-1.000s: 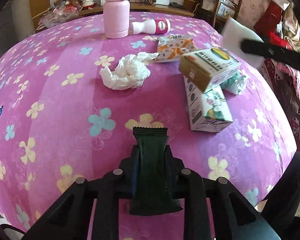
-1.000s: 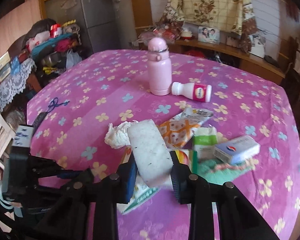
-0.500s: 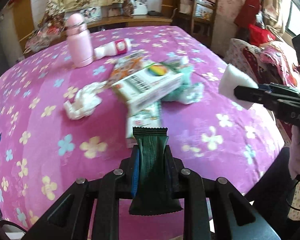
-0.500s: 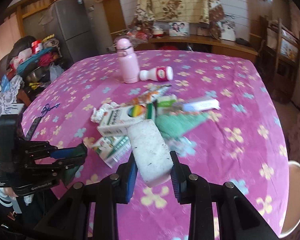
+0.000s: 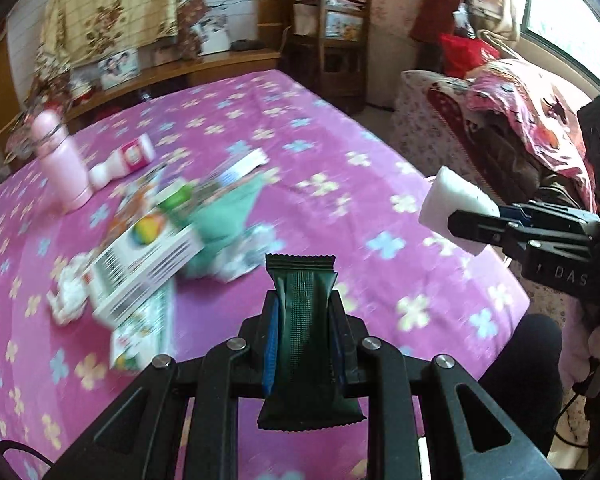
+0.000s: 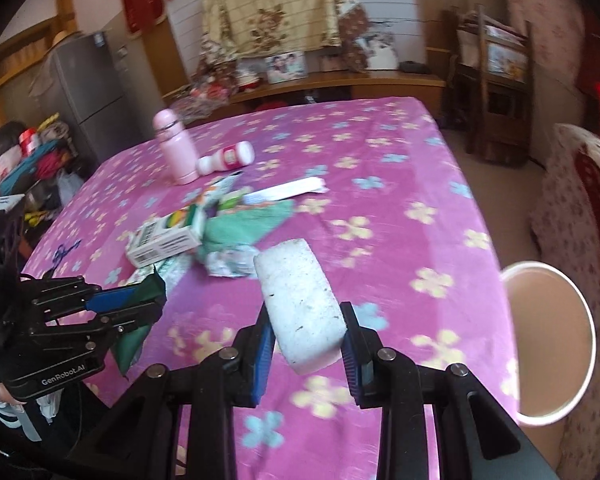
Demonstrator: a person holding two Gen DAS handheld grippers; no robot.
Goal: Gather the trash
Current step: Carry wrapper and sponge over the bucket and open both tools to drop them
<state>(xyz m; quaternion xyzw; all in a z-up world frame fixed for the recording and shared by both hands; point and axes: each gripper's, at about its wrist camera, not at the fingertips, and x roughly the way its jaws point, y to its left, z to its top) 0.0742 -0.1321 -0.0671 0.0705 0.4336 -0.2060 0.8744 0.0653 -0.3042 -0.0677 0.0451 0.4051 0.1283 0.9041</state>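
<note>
Left wrist view: my left gripper is clamped on a dark green wrapper, long axis running along the fingers, crimped end forward, above the table's near edge. My right gripper pinches a white foam block, lengthwise forward, near the bin beside the table's right edge.

My left gripper clamps a dark wrapper; my right gripper squeezes a white foam block. Both tilt downward.
</note>
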